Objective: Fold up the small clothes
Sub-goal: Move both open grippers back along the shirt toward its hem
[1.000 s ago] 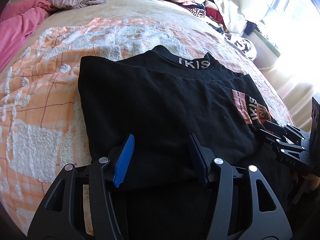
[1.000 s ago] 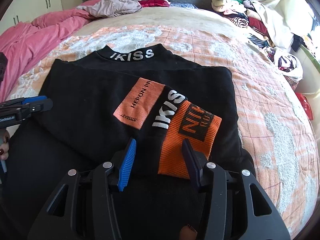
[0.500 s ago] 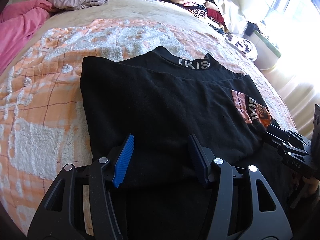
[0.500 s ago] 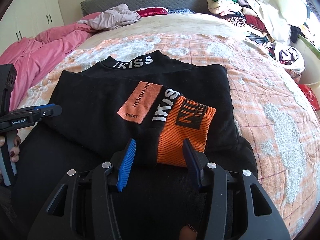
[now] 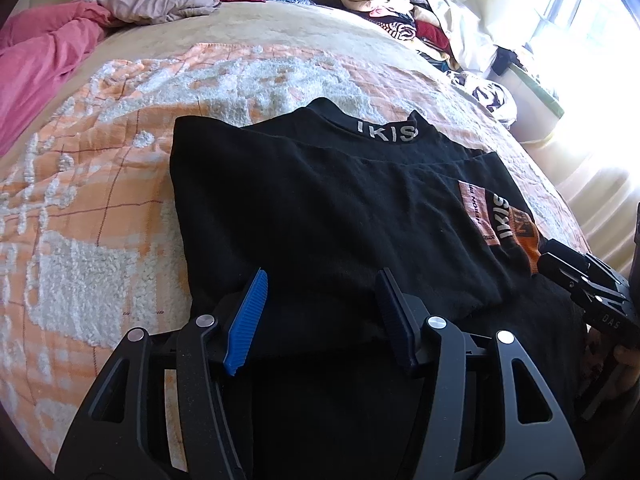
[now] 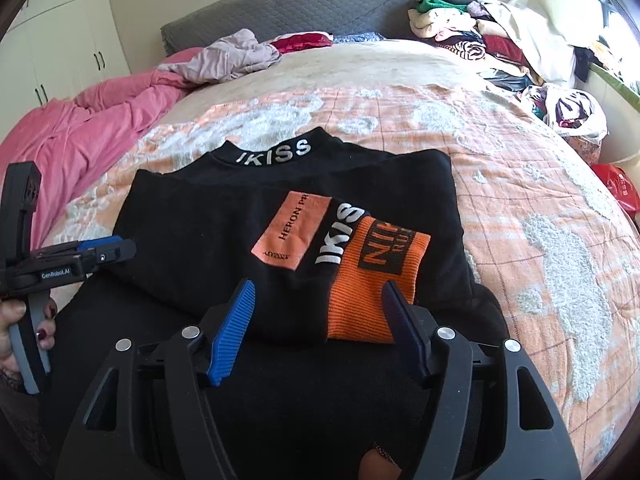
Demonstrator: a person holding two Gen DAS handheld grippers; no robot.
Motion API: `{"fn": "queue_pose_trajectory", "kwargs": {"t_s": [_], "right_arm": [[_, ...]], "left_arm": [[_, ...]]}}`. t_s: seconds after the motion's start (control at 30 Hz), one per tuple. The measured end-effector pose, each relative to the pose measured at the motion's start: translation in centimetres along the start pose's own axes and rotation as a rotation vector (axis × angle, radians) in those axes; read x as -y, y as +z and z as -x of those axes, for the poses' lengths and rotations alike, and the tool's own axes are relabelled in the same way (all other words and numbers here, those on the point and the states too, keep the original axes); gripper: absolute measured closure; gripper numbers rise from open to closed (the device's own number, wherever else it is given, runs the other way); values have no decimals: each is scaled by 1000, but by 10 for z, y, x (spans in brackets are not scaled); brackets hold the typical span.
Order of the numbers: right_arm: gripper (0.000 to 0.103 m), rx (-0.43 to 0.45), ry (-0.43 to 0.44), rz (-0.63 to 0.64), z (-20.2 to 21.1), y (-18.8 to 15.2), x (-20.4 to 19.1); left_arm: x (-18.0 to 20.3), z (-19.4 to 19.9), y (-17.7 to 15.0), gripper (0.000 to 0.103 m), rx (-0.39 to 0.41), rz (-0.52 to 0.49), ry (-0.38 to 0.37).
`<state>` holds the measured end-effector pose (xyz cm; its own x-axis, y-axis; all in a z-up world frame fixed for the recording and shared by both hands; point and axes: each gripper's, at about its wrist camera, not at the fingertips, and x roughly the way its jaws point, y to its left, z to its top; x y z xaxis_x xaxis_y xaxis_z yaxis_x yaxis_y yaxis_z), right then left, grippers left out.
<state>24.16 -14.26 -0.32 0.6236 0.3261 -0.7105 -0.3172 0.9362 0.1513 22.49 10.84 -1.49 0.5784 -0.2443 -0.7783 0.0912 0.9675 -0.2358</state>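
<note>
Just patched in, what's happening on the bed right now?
A person with a handheld gripper in each hand is folding a black long-sleeved top with white IKISS lettering on the orange and white quilt. The sleeves are already folded in, the orange ribbed cuff lying on top. The left gripper and right gripper are both open, empty, poised over the near edge of the folded part.

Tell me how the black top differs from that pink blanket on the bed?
The black top lies folded flat with straight edges in the middle of the bed; the pink blanket is bunched in loose wrinkles at the bed's left side. The top carries white lettering and orange patches; the blanket looks plain. The top lies right in front of both open grippers; the blanket is out past them. Both are soft fabric resting on the bed.
</note>
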Motion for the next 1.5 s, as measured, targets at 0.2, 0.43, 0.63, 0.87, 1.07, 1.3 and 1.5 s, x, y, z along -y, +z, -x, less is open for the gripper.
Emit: {"fn": "queue_pose_trajectory", "kwargs": {"t_s": [0.2, 0.43, 0.63, 0.87, 1.07, 1.3, 1.5], "right_arm": [[16, 45, 14, -23, 13, 5, 4], [11, 79, 36, -39, 25, 8, 5], [8, 104, 42, -41, 34, 10, 6], [8, 124, 48, -44, 42, 11, 6], [8, 149, 48, -43, 55, 11, 5], [7, 171, 44, -44, 67, 10, 4], [7, 181, 49, -47, 75, 8, 5]], "left_arm": [[1, 8, -1, 44, 9, 14, -1], [5, 24, 0, 32, 41, 9, 5], [6, 37, 3, 10, 65, 13, 12], [7, 56, 4, 10, 105, 25, 33], [9, 73, 1, 10, 135, 21, 44], [14, 88, -7, 10, 164, 14, 52], [22, 98, -15, 10, 177, 13, 38]]}}
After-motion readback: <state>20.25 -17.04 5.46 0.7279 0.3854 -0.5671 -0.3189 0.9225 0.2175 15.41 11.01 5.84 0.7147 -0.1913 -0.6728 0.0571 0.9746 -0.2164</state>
